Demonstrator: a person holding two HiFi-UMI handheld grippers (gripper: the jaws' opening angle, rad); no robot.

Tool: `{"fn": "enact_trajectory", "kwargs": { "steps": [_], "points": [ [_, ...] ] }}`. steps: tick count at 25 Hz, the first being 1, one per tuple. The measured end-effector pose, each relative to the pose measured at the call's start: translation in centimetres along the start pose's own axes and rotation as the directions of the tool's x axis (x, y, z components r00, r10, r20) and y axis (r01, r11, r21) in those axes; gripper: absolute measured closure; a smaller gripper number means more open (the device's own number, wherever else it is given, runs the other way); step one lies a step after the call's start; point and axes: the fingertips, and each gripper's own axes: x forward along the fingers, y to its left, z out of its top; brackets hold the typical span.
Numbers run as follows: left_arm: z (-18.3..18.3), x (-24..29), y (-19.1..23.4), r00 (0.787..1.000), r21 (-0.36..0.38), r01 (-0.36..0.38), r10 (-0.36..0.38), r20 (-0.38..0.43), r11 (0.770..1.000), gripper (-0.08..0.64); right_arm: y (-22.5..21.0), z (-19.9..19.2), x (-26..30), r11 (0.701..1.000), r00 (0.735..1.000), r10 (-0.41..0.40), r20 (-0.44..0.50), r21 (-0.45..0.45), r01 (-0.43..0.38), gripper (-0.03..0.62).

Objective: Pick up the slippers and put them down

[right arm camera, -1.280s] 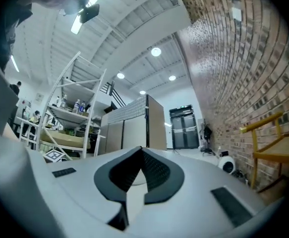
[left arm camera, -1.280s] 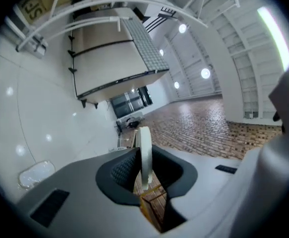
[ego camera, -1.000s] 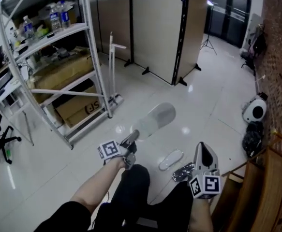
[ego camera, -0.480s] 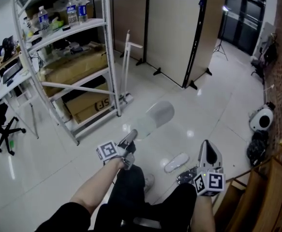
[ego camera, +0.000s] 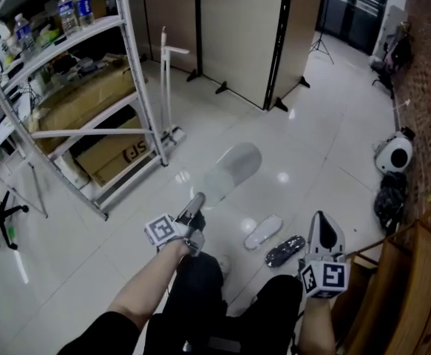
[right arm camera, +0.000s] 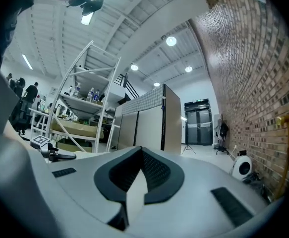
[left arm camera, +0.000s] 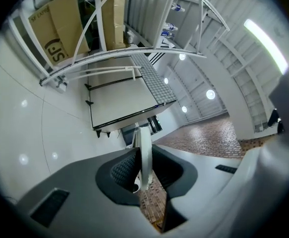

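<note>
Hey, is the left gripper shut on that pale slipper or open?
Shut on it. The left gripper has its fingers pressed against both faces of the pale slipper, seen edge-on between them.

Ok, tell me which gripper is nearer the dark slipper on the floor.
Right. The right gripper hangs just right of the dark slipper; the left gripper, clamping a pale slipper, is farther off to its left.

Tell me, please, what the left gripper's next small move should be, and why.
Probably lower the left gripper toward the floor beside the white slipper: its fingers clamp the pale slipper up in the air.
</note>
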Motion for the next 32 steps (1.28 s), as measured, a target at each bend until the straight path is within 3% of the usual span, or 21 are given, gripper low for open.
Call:
{"fn": "enact_trajectory", "kwargs": {
  "steps": [7, 13, 17, 21, 25, 29, 32],
  "points": [
    [-4.1, 2.8, 9.3, 0.991, -0.069, -0.127, 0.123, -0.054, 0.99, 0.499, -2.6, -8.5, 2.5, 0.999, 0.989, -0.014, -0.147, 0.047, 0.021, 0.589],
    [-6.0, 4.8, 18.7, 0.979, -0.119, -0.204, 0.202, -0.026, 0.972, 0.499, -3.8, -16.4, 7.9, 0.999, 0.972, 0.03, -0.233, 0.05, -0.019, 0.589],
    [-9.3, 5.1, 24.5, 0.953, -0.152, -0.301, 0.296, -0.06, 0.941, 0.497, -4.3, -22.5, 10.9, 0.996, 0.943, 0.069, -0.326, 0.068, -0.049, 0.589],
    [-10.8, 5.0, 29.3, 0.931, -0.188, -0.366, 0.36, -0.065, 0.911, 0.497, -4.2, -28.1, 15.1, 0.995, 0.921, 0.056, -0.385, 0.099, -0.019, 0.589],
    [-12.7, 3.5, 33.4, 0.902, -0.22, -0.43, 0.423, -0.082, 0.875, 0.497, -3.3, -33.9, 15.6, 0.985, 0.869, 0.08, -0.488, 0.17, 0.005, 0.589],
    [-15.5, 2.2, 37.3, 0.873, -0.245, -0.488, 0.473, -0.122, 0.838, 0.497, -2.8, -36.3, 14.1, 0.975, 0.832, 0.15, -0.534, 0.222, -0.033, 0.589],
    [-17.4, 1.7, 39.8, 0.851, -0.27, -0.524, 0.505, -0.143, 0.808, 0.497, -3.6, -36.8, 14.3, 0.959, 0.833, 0.15, -0.533, 0.282, 0.008, 0.589]
  ]
}}
